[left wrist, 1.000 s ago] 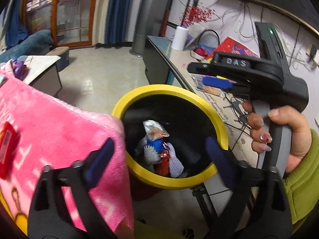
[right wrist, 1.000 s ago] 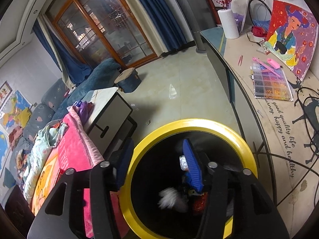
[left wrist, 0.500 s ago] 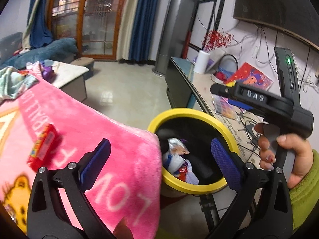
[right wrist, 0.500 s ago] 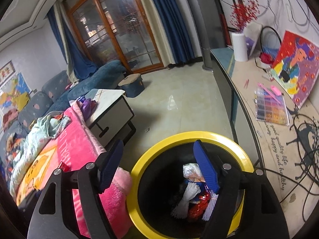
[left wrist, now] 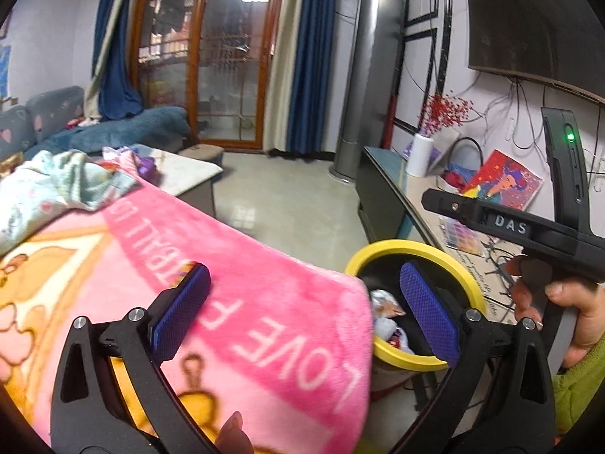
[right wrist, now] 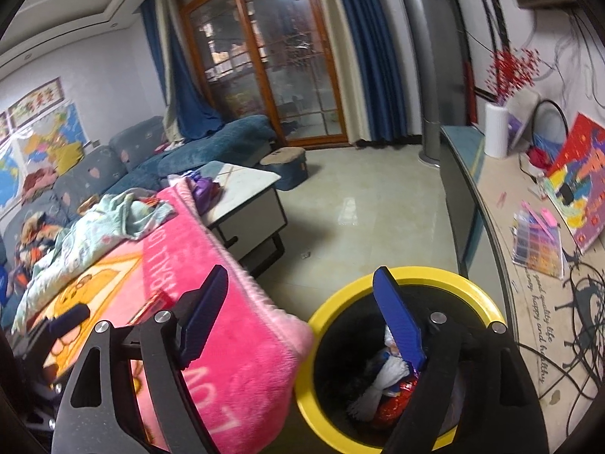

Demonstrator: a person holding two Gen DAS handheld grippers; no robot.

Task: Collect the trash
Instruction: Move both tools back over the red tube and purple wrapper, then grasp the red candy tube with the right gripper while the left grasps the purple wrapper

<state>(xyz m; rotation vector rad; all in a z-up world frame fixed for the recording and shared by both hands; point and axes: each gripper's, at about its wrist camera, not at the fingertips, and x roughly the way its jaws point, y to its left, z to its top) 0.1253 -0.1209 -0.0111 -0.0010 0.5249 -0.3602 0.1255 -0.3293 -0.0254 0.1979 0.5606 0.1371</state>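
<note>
A black bin with a yellow rim [right wrist: 342, 300] stands beside a pink blanket [right wrist: 234, 340]. Crumpled wrappers [right wrist: 389, 376] lie inside it, white, blue and red. My right gripper [right wrist: 302, 321] hovers above the bin's left rim; its jaws are opening and hold nothing. In the left wrist view my left gripper [left wrist: 306, 310] is open and empty, above the blanket's edge [left wrist: 264, 302], with the bin [left wrist: 410, 247] behind its right finger. A small red packet [right wrist: 151, 304] lies on the blanket; the left finger mostly hides it in the left wrist view.
A hand in a green sleeve [left wrist: 578, 325] holds the right tool's handle. A long sideboard [right wrist: 503, 265] with cables, a bead box and a painting runs along the right. A low coffee table [right wrist: 242, 185], a sofa and a light green cloth [right wrist: 113, 219] lie left; tiled floor between.
Both grippers have risen and drawn back from the bin, so more blanket and room show. The right jaws have spread wider. The white wrapper seen falling now rests in the bin.
</note>
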